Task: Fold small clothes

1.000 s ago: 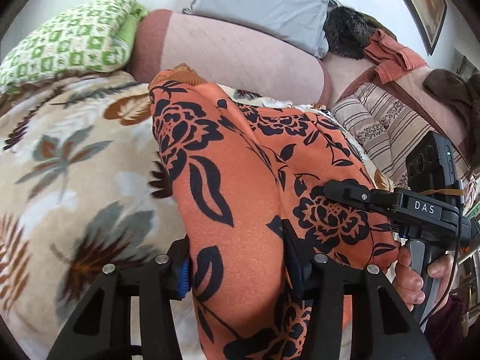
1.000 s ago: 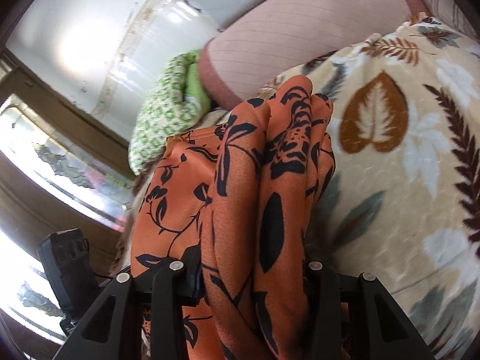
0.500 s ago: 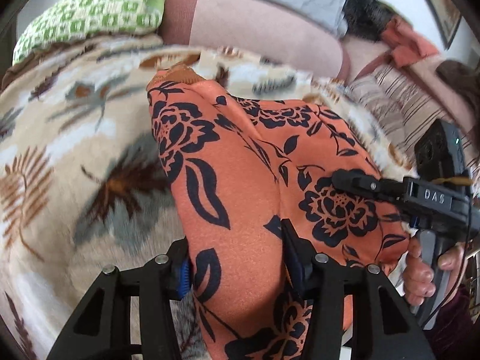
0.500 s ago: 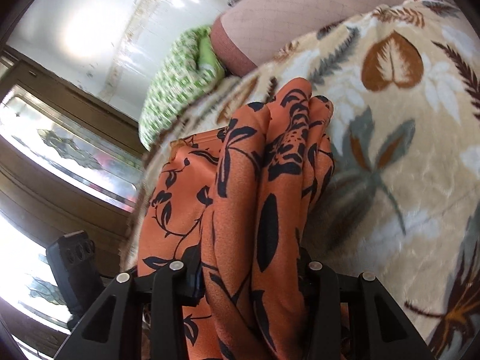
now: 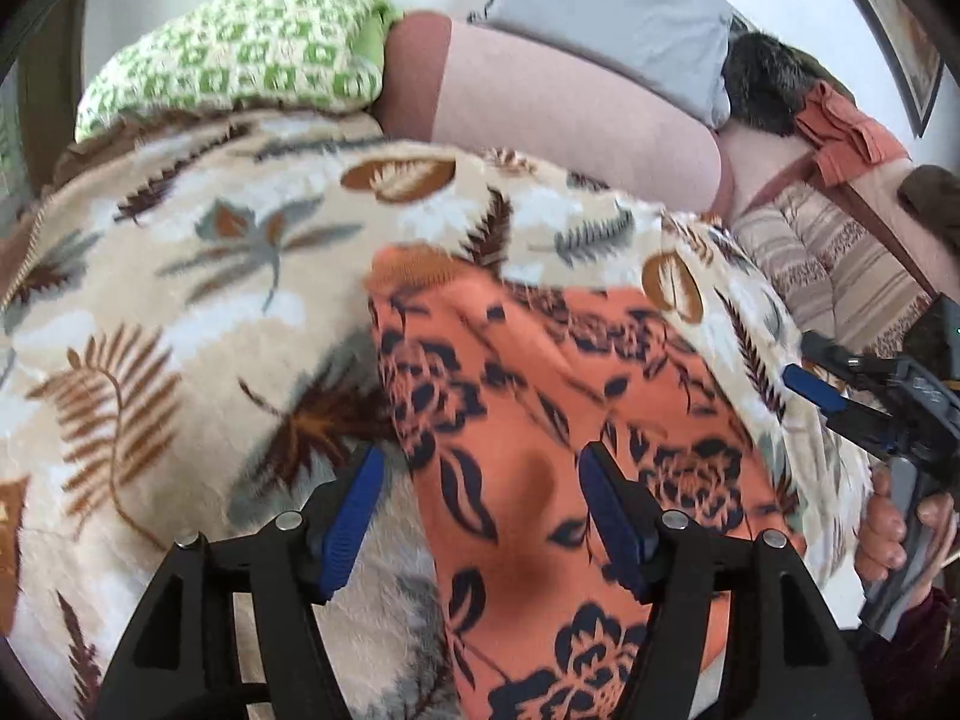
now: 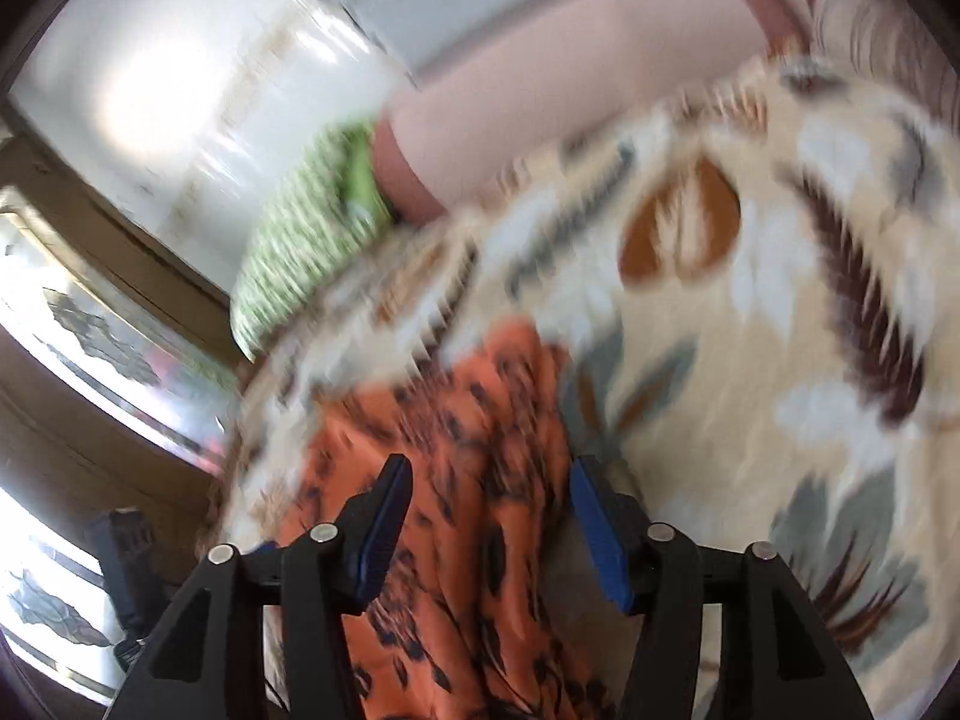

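- Right now my left gripper (image 5: 480, 504) has its jaws opening; the orange floral garment (image 5: 540, 420) lies between the blue pads (image 5: 351, 516), which stand clear of the cloth on both sides, so nothing is pinched.
- My right gripper (image 6: 486, 516) is likewise opening, with the same garment (image 6: 456, 480) running between its fingers and no pad pressing on it; this view is badly blurred.
- Ahead of my left fingers the garment spreads out flat over the leaf-patterned blanket (image 5: 180, 300), its far edge pointing toward the pillows.
- To the right of my left gripper I see my right hand (image 5: 888, 528) wrapped around the other gripper's handle, just past the garment's edge.
- Beyond the garment, farther from my left gripper, sit a green-checked pillow (image 5: 252, 60), a pink bolster (image 5: 570, 126) and a grey pillow (image 5: 612, 24).
- Far right of my left gripper, striped bedding (image 5: 840, 276) lies beside the blanket.
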